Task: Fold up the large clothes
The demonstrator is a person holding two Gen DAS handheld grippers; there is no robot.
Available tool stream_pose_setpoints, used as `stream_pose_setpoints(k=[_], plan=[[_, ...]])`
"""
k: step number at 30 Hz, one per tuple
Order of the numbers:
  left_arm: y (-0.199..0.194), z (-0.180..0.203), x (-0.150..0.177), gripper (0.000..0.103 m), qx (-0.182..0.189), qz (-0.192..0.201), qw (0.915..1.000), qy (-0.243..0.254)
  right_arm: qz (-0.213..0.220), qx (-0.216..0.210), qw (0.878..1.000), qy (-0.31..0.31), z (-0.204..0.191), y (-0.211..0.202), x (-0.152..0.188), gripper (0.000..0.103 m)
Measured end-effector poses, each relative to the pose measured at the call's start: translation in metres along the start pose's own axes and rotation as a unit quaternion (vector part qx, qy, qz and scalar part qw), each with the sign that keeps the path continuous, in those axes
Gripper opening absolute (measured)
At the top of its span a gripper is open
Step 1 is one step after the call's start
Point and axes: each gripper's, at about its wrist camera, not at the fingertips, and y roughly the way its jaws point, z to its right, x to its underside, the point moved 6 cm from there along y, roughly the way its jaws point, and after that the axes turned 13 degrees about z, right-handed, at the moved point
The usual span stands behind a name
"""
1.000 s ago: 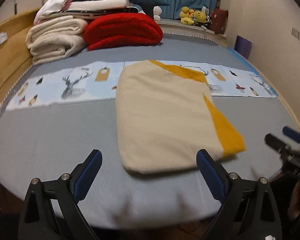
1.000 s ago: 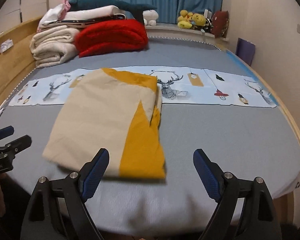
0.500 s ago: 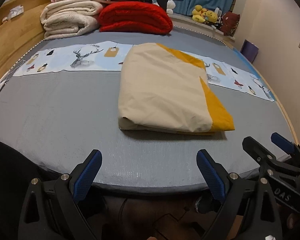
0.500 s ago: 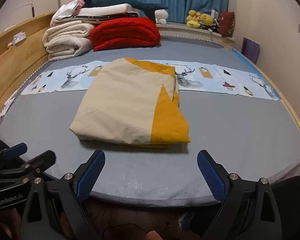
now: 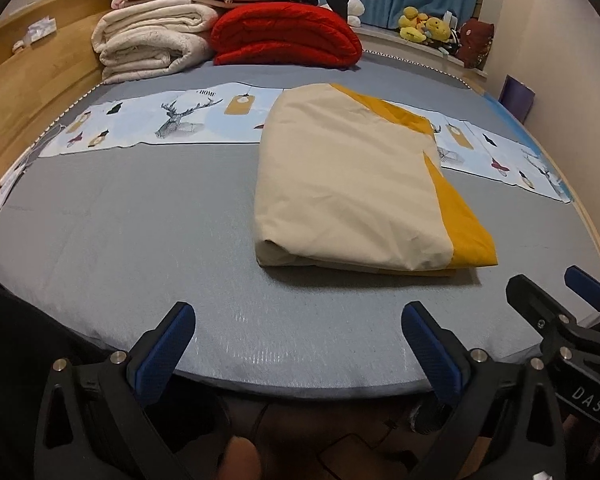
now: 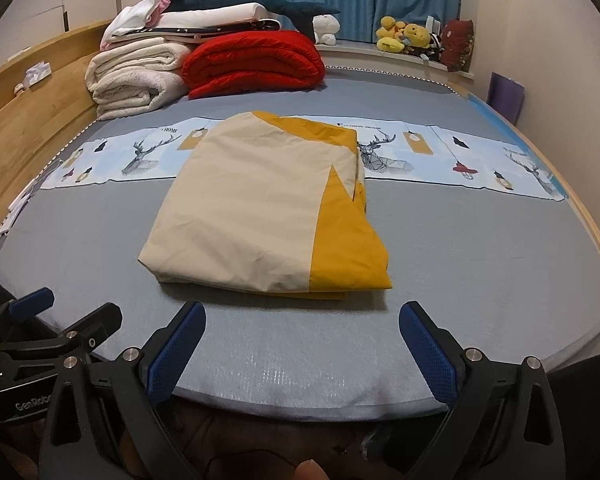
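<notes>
A folded cream and yellow cloth (image 5: 352,200) lies flat in the middle of the grey bed (image 5: 140,220), its fold edge facing me. My left gripper (image 5: 298,316) hovers over the near edge of the bed, short of the cloth. Its jaws are opening and nothing is between them. My right gripper (image 6: 302,314) hangs beside it, just before the cloth (image 6: 260,208). Its jaws are opening too and hold nothing. Each view catches the other gripper at its side: the right gripper (image 5: 556,300) and the left gripper (image 6: 68,308).
White folded blankets (image 5: 152,48) and a red quilt (image 5: 288,36) are stacked at the far left of the bed. A printed deer strip (image 5: 160,120) runs across it. A wooden board (image 5: 32,92) lines the left side, a wall the right. Plush toys (image 5: 424,28) sit by the window.
Both grippers have drawn back toward the near edge of the bed, away from the cloth. The cloth's near end, earlier between the fingers, now rests settled on the bed.
</notes>
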Motion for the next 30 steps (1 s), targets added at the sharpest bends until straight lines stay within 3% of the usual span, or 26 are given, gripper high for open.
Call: stream_pose_setpoints(k=[30], plan=[[0.0088, 0.0041, -0.0016, 0.102, 0.011, 0.002, 0.9999, -0.008, 0.012, 0.009, 1.0, -0.005, 0.0042, 0.0065, -0.0063, 0.098]])
